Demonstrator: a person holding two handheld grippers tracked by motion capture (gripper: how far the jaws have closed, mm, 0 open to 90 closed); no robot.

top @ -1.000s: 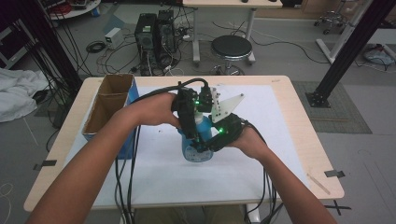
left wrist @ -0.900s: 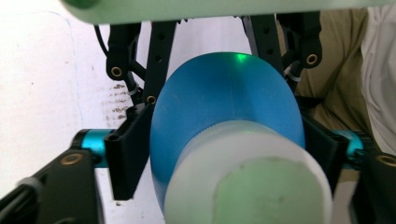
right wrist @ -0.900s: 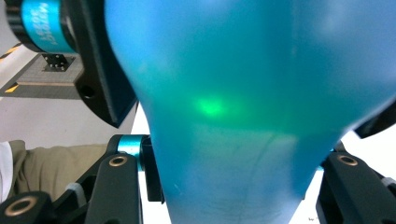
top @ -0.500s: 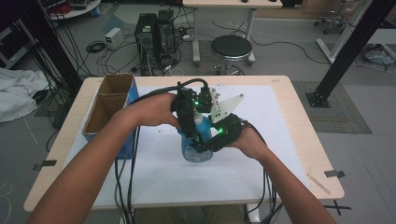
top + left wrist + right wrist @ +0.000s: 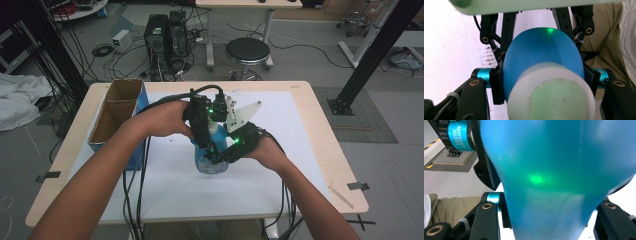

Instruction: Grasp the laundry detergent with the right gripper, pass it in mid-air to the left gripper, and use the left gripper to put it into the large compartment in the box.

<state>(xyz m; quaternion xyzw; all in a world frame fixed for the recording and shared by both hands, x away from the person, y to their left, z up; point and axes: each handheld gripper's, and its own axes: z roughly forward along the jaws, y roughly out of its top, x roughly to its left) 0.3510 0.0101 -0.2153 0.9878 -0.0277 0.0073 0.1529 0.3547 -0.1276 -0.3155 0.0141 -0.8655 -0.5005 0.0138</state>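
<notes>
Bottle: blue bottle (image 5: 212,155) with a white cap (image 5: 551,95), standing upright near the middle of the table (image 5: 310,165).
Left gripper (image 5: 202,125): from above, its jaws have just closed onto the neck below the cap.
Right gripper (image 5: 235,150): from the side, jaws clamped on the body.
Axis: vertical, running straight through both grips.
Next, likely: twisting the cap.

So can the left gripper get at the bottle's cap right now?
Probably yes. The left gripper already has its jaws shut around the white cap at the top of the blue bottle. The right gripper clamps the bottle lower down, so nothing blocks the cap.
</notes>
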